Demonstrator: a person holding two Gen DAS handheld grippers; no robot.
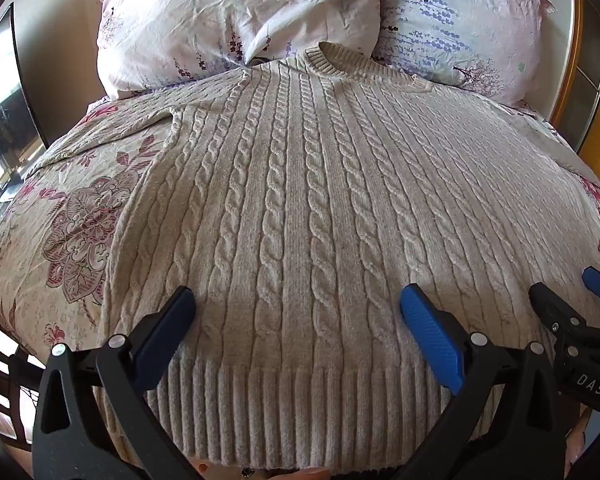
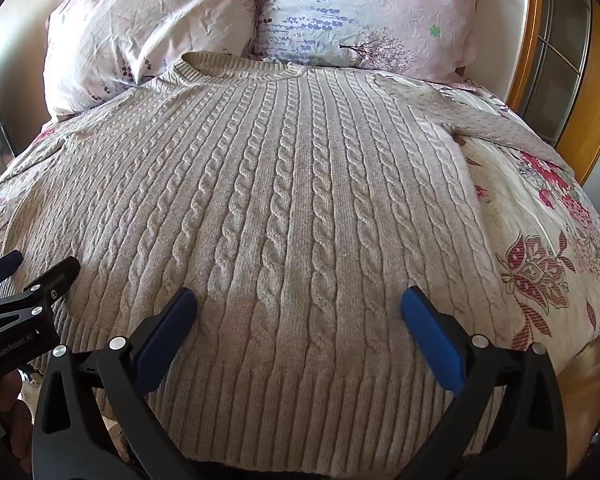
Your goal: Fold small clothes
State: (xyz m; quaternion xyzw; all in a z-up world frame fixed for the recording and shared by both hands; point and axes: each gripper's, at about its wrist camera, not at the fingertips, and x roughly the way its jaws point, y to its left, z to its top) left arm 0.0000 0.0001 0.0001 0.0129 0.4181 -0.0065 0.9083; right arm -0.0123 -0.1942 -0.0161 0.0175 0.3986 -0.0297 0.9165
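On the floral bed (image 1: 72,216), a cream cable-knit sweater (image 1: 300,200) lay flat, collar toward the pillows (image 1: 236,12). Both hand-held grippers, left (image 1: 298,306) and right (image 2: 298,306), hovered wide-jawed above its hem; folding seemingly hadn't begun, so gripping an edge would come next.

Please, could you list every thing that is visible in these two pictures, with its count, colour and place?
sweater: one, beige cable knit, spread flat on the bed, neck toward the pillows, ribbed hem nearest the cameras.
bedcover: one, cream with red-pink flowers, under the sweater.
pillows: two, pale pink with purple print, at the head of the bed.
wooden frame: one, orange-brown with glass panes, at the far right.
left gripper: black with blue pads, open over the hem.
right gripper: black with blue pads, open over the hem.
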